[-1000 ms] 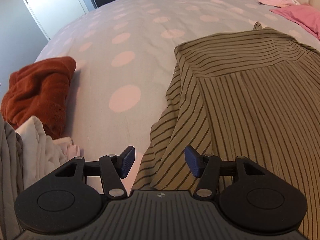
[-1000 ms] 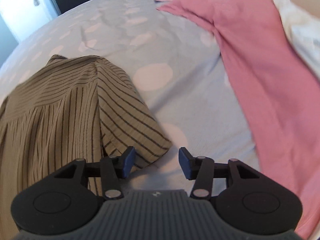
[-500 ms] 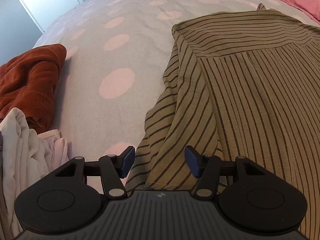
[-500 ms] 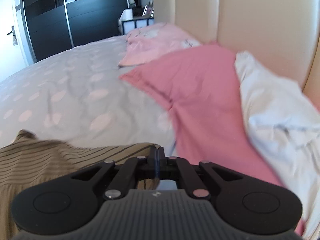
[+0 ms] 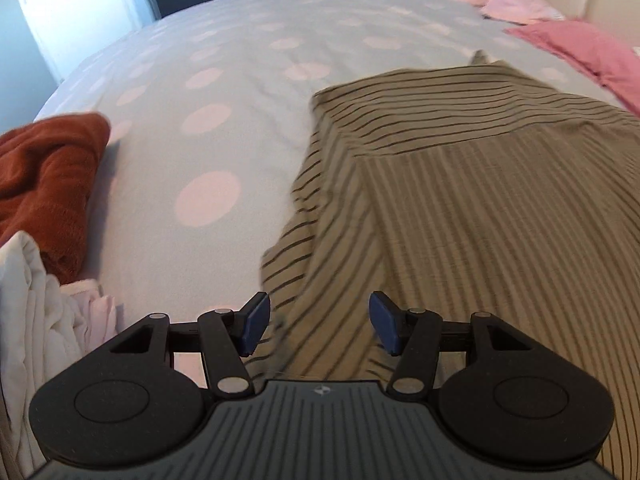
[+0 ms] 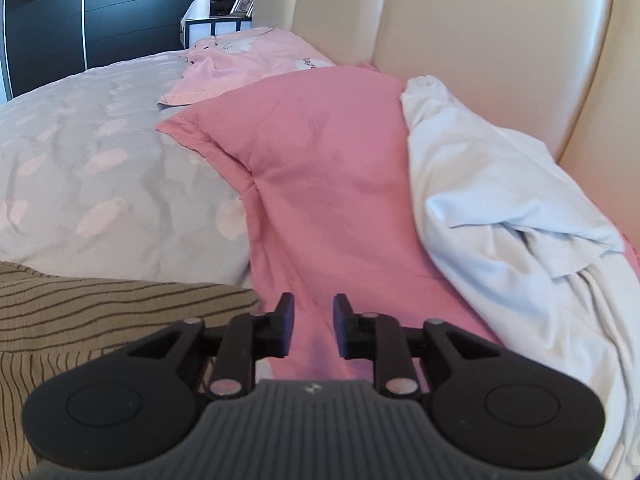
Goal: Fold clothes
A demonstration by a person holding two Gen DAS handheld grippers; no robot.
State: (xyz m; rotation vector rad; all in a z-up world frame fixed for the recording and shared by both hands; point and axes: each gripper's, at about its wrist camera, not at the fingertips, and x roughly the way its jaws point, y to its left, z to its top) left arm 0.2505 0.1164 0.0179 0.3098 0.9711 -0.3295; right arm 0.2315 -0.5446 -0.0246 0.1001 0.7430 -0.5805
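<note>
Left gripper (image 5: 318, 326) spread over striped shirt (image 5: 460, 200) (untouched); right gripper (image 6: 313, 326), jaws just parting, empty; pink garment (image 6: 332, 184) at twelve o'clock.

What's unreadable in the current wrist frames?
- Striped shirt: left wrist view is motion-blurred; the frame edge and the left tongs body cut off its near hem. No collar or buttons discernible.
- Right tongs: open over the pink garment; contact unclear.
- White garment: cut off by the right edge.
- Rust-red garment: cropped at the left edge, type unknown.
</note>
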